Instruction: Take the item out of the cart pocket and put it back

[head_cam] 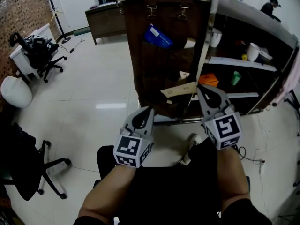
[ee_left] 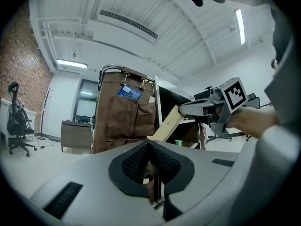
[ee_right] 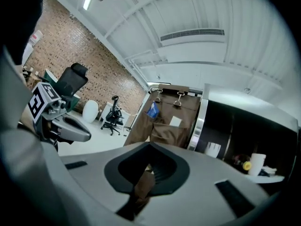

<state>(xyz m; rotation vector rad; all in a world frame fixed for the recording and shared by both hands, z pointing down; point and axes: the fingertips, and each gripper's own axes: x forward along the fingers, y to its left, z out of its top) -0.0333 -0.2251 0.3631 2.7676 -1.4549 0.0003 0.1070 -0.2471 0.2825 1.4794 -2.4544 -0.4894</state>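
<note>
Brown fabric organizer (head_cam: 154, 55) hangs by two clips on the end of the cart (head_cam: 253, 14) in the head view, with a blue card (head_cam: 158, 36) standing in an upper pocket. The right gripper (head_cam: 202, 90) has its fingers pressed on one end of the flat beige item (head_cam: 179, 89). The item is outside the pockets, in the air in front of the lower part of the organizer. The left gripper (head_cam: 149, 110) is beside it, lower, with nothing in it. In the left gripper view, its own fingers are together and empty; beyond them the item (ee_left: 167, 125) slants down from the right gripper (ee_left: 184, 108) toward the organizer. In the right gripper view, the fingers are almost together on the thin item (ee_right: 141, 187), seen on edge, and the left gripper (ee_right: 84, 134) is at the left.
</note>
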